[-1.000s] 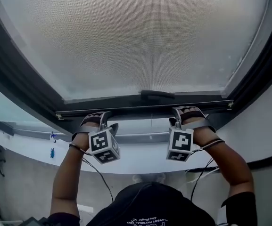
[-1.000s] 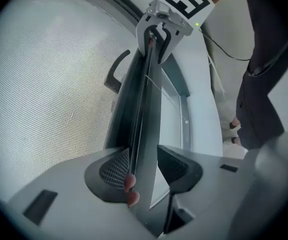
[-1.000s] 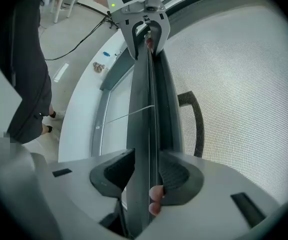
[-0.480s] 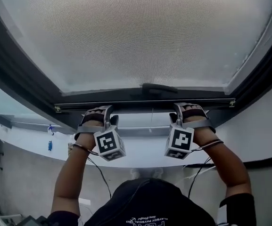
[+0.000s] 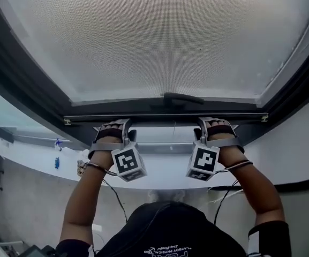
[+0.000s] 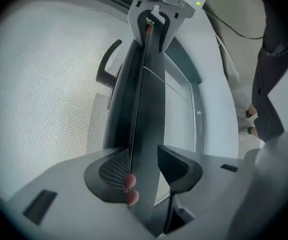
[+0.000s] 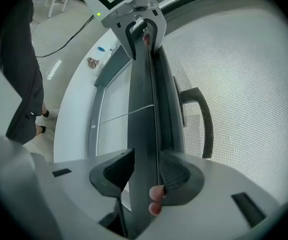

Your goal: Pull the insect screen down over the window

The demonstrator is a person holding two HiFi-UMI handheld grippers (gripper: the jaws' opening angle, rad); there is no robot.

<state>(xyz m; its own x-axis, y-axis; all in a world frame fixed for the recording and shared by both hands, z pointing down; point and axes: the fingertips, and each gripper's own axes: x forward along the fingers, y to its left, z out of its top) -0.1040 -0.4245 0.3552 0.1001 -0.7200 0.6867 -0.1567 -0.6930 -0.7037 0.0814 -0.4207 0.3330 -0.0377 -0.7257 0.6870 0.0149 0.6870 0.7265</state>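
A: Biggest first: dark window frame [image 5: 15, 90] filling the head view, grey insect screen [image 5: 159, 42] stretched over nearly all of it. Close to done?

B: Looks close, yeah. Just a thin strip of uncovered opening under the screen's bottom bar [image 5: 165, 118], above the lower rail [image 5: 159, 149]. Guessing 1 more short pull.

A: Lie of the bar?

B: Runs flat, side to side, right across the frame. Carries a small dark handle [image 5: 182, 98] at the middle, on the mesh side. Sits straight ahead of both grippers, at the end of 2 raised arms. So pull direction = down toward the rail, square to the bar's long axis.

A: Grip?

B: 2 clamps, 1 each side of the handle. On the 1st side, left gripper [image 5: 114, 127] clamped on the bar, jaws parted only by the bar's own thickness, bar edge-on between the pads. Same story for the right gripper [image 5: 216, 125]. Neither nearer than the other, about evenly spaced from the handle, so no reason to favour 1 side. Worth keeping both level though, otherwise a fair chance of the bar cocking in its tracks.

A: Anything smaller?

B: Bare fingertips [image 6: 130, 183] pressed on the bar next to the left pad, more of the same on the right. Handle itself untouched.
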